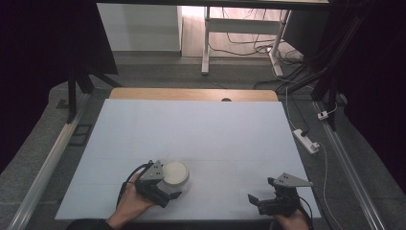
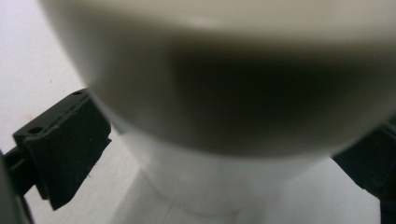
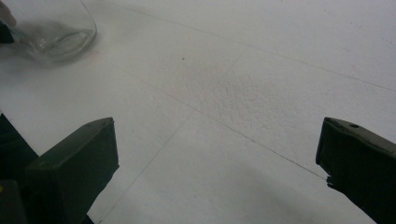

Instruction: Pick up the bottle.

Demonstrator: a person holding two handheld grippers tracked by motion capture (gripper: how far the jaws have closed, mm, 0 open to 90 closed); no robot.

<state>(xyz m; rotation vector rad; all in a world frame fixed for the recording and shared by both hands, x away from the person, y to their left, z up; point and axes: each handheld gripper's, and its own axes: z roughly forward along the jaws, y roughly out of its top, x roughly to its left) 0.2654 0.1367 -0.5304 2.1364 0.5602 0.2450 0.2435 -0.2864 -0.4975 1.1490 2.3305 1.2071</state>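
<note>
**One lidded jar at the left gripper, right gripper idle**

A single white surface [image 1: 201,134] carried the work, lying on a wooden top whose far edge showed beyond it. On it stood one glass jar [image 1: 175,175] with a pale, cream-coloured lid, placed near the front edge and left of centre. In the right gripper view the same jar [image 3: 56,32] appeared at the upper left, its clear base resting on the surface.

There were two grippers, one in each hand. The left gripper [image 1: 167,184] was held low at the jar, the forearm entering from the bottom edge and the hand [image 1: 131,201] wrapped round the body, which was angled up and to the right towards the jar. In the left gripper view its two black fingers [image 2: 65,144] stood on either side of the jar [image 2: 224,93], spread wide; the left one stood clear of the glass, and whether the right one touched it could not be told.

The right gripper [image 1: 256,199] rested well apart from the jar, near the front right corner of the surface, pointing left. Its two fingers [image 3: 74,163] were spread far apart with only bare surface between them, holding nothing.

One white power strip [image 1: 307,140] lay on the floor just beside the right edge of the surface.
</note>
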